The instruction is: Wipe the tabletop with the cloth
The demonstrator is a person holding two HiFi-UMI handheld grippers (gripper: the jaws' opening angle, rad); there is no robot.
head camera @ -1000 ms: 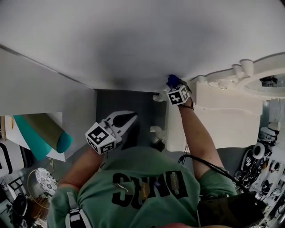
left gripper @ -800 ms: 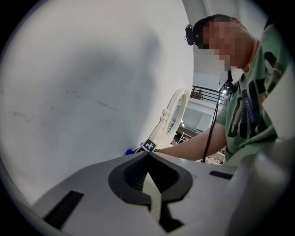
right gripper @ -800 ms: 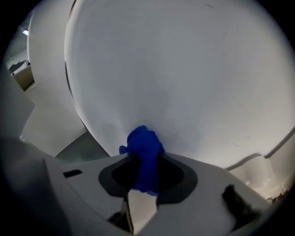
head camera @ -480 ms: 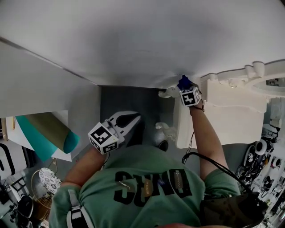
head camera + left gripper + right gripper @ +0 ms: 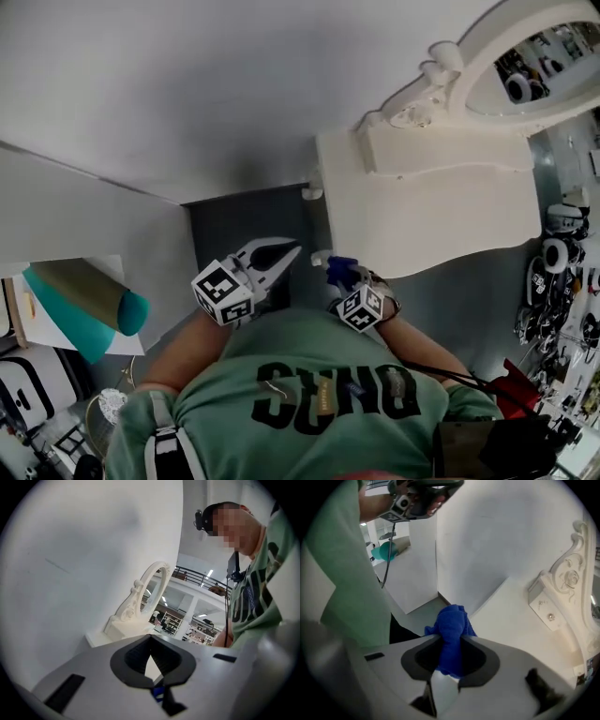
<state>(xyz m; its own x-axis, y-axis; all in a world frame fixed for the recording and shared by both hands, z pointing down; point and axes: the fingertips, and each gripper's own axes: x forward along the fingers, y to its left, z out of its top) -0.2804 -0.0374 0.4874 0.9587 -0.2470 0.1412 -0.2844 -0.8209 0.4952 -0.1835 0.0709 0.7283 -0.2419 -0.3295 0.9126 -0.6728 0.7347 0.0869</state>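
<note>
I count two grippers and one cloth. My right gripper (image 5: 451,642) is clenched on the single bunched blue cloth (image 5: 451,620), which sticks out past the jaw tips. The cloth hangs just beside the near edge of the white tabletop (image 5: 520,616), not lying on it. My left gripper (image 5: 150,638) has its jaw tips pressed together with nothing between them. One ornate white oval mirror (image 5: 525,56) stands at the table's back.

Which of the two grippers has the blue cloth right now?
The right gripper: its jaws are shut on the bunched blue cloth. The left gripper is shut on nothing.
</note>
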